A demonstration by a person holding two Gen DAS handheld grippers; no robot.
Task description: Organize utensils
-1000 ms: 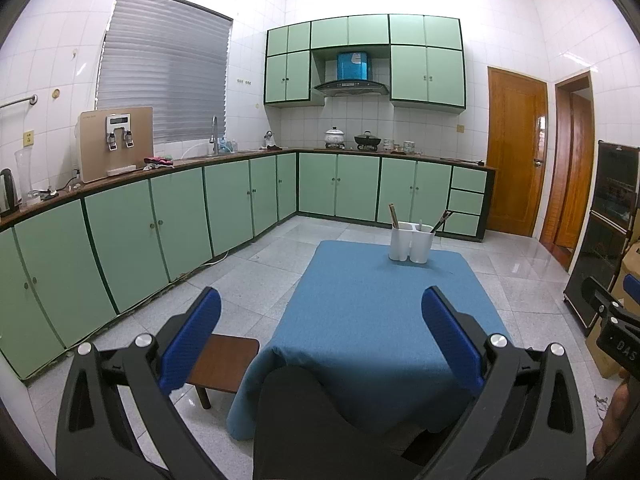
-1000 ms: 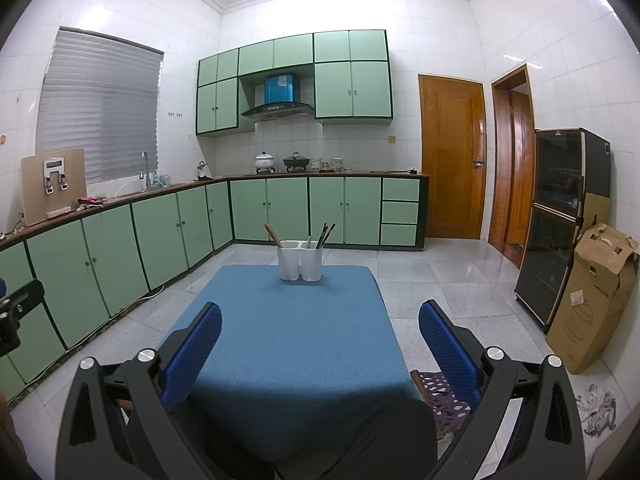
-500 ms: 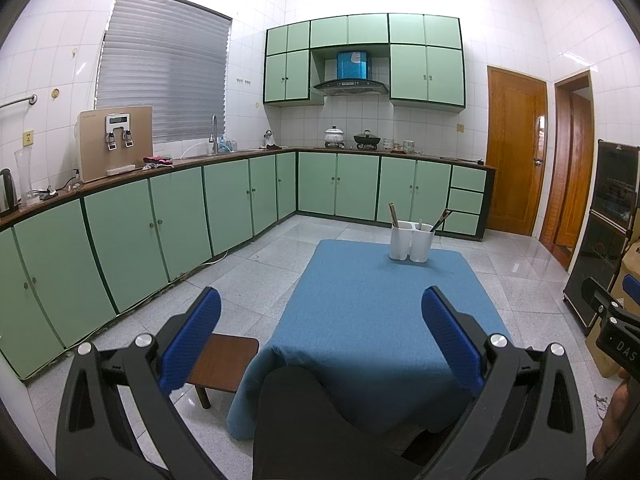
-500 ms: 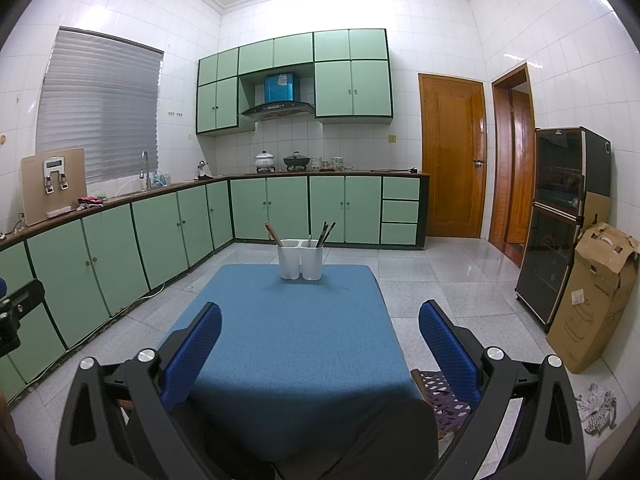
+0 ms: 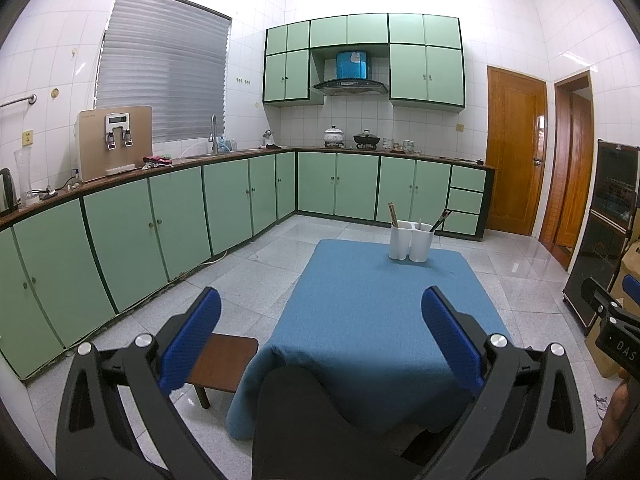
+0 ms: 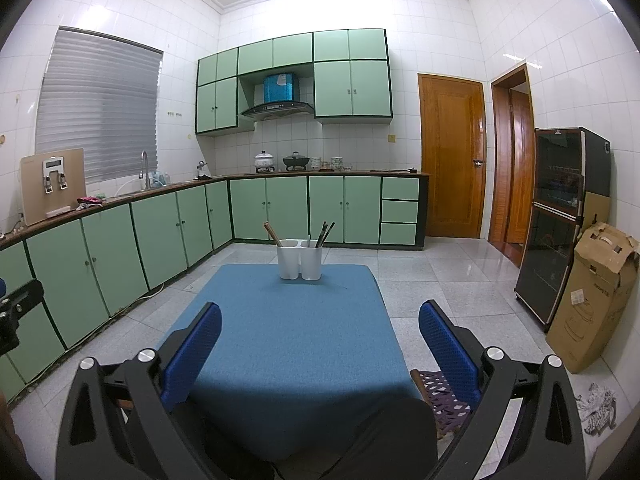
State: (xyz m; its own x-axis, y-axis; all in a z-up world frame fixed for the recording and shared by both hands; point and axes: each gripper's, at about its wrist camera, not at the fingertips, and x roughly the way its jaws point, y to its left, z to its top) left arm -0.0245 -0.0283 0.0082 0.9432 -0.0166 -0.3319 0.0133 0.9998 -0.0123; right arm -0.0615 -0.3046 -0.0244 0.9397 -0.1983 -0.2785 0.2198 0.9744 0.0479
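White plastic, the two-compartment holder (image 6: pixel 299 260) sits at the far end of my blue tabletop (image 6: pixel 288 340), centre frame: brown chopsticks (image 6: pixel 273 233) in its left cup, dark utensils (image 6: pixel 325 233) in its right. My left gripper (image 5: pixel 320 332) and right gripper (image 6: pixel 318 332) both hold fingers wide, empty.

The lower ends of the utensils (image 6: pixel 276 234) are hidden inside the white holder (image 6: pixel 299 263). The table (image 5: pixel 372 316) is hidden under its blue cloth, and a dark knee (image 5: pixel 308 412) covers its near edge. The stool (image 5: pixel 220 364) at near left shows only partly behind a gripper finger (image 5: pixel 191 336).
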